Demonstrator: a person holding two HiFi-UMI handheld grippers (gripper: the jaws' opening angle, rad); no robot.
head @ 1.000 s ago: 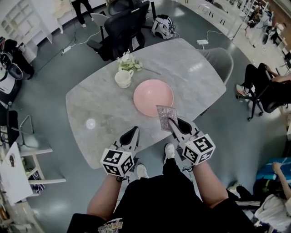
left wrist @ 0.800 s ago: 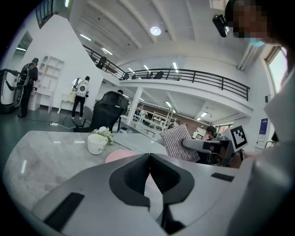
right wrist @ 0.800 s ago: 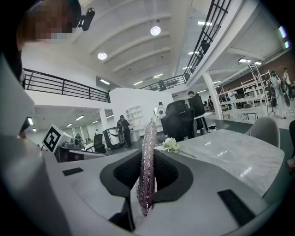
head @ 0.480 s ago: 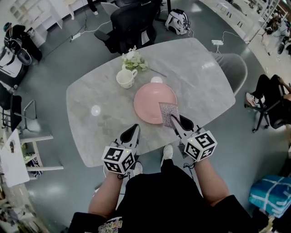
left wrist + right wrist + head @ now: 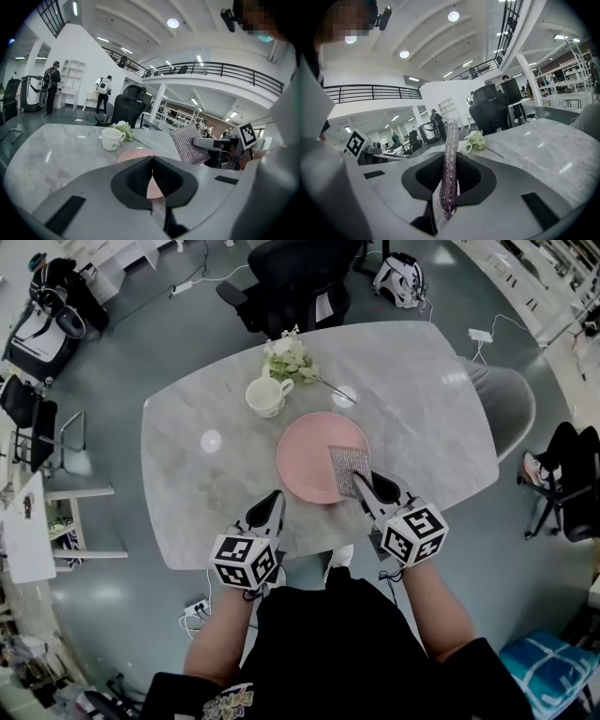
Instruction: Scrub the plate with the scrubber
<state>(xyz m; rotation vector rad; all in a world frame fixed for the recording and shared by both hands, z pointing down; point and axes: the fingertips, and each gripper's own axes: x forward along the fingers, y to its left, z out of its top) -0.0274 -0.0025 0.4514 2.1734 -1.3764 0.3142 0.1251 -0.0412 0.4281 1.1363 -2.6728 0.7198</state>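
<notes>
Plate: the pink plate [image 5: 307,451] lies flat near the middle of the grey worktop [image 5: 192,488], on the person's side, so both hands reach it easily.
Scrubber: the silver mesh scrubber [image 5: 347,468] stands over the plate's rim at about 4 o'clock. It is held by its near edge, so most of the pad sticks out free for rubbing.
Right tongs: the right tongs [image 5: 360,480] are closed on the scrubber. In the right gripper view the pad stands edge-on between the two jaws, pinched firmly.
Contact: from the left gripper view the pad seems raised and tilted above the plate. I cannot confirm that it touches.
Left tongs: the left tongs [image 5: 273,500] have their jaws pressed together with nothing between them. They hang at about 7 o'clock from the plate, near it but apart, probably ready to steady the rim.
Other things: a white cup [image 5: 265,397] at 11 o'clock from the plate and the flowers [image 5: 289,359] beyond it are well out of the rubbing path.
Stage: in my judgement the scrubbing has not yet begun. The pad must next come down flat on the plate.
</notes>
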